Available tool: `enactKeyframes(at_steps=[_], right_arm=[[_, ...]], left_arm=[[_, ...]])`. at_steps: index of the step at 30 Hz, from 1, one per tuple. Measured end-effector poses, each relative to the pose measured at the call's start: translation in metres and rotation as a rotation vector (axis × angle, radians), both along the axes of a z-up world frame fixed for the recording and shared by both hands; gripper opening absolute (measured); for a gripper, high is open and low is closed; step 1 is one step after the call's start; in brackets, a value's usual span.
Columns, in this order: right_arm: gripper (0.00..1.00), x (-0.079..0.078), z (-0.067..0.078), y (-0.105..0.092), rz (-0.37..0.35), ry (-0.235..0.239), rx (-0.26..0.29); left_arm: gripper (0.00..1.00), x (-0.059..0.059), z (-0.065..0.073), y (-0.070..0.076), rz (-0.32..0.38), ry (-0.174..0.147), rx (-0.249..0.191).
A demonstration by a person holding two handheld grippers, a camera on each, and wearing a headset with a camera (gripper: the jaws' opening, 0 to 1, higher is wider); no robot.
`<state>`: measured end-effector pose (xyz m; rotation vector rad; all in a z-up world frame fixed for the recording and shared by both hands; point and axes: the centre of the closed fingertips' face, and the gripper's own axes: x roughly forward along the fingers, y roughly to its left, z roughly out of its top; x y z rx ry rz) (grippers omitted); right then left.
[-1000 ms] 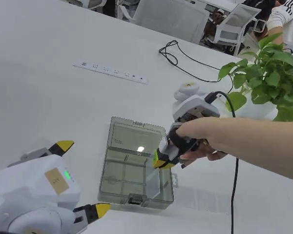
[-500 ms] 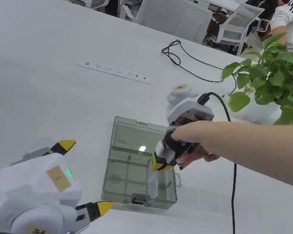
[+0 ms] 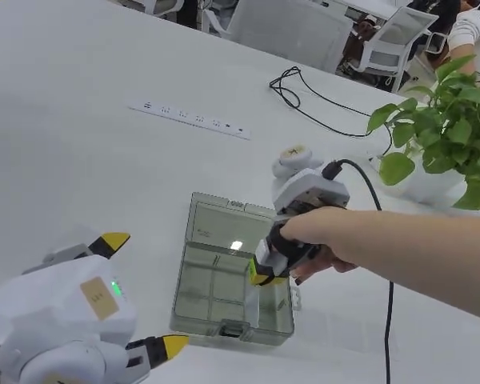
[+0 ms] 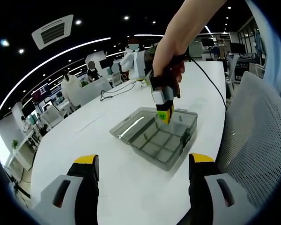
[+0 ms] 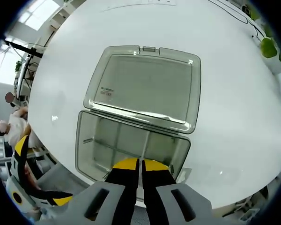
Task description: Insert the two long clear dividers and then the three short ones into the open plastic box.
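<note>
Seating a cross piece looks like the step in hand. Right gripper [image 3: 261, 274], held in a person's hand [image 3: 320, 236], points down over the right end of the open grey translucent plastic box [image 3: 224, 326]. The box lies on the white table [image 3: 80, 160] with its lid flat behind the base. Fingers [image 5: 126, 165] are pinched nearly together. The right gripper view shows a thin clear edge in the slit, so they are judged clamped on 1 clear plastic divider [image 3: 266, 304]. It hangs just below the tips and appears to reach into the base.

Key relation: the slit between the fingers runs across the box, front wall to hinge side, so the divider's long axis lies along the box's short side. Travel needed is straight down. Judged: both ends must meet slots in the front and rear walls. Faint partition lines show in the base; count not readable.

Left gripper [image 3: 142, 292] sits at near left, well apart from the box, fingers spread, grasping nothing. Right is the nearer.

Risk, judged: a tilt jams 1 end.
</note>
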<state>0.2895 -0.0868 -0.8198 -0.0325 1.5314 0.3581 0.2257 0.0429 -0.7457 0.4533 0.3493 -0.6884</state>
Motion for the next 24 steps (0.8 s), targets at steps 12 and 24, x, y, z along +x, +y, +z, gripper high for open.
enactKeyframes(at_steps=[12, 24], right_arm=[[0.06, -0.001, 0.003, 0.004, 0.051, -0.023, 0.046], [0.26, 0.002, 0.022, 0.009, 0.030, -0.096, 0.212]], left_arm=[[0.79, -0.001, -0.004, 0.001, 0.003, 0.013, 0.012], [0.79, -0.002, -0.006, 0.001, -0.002, 0.021, 0.025]])
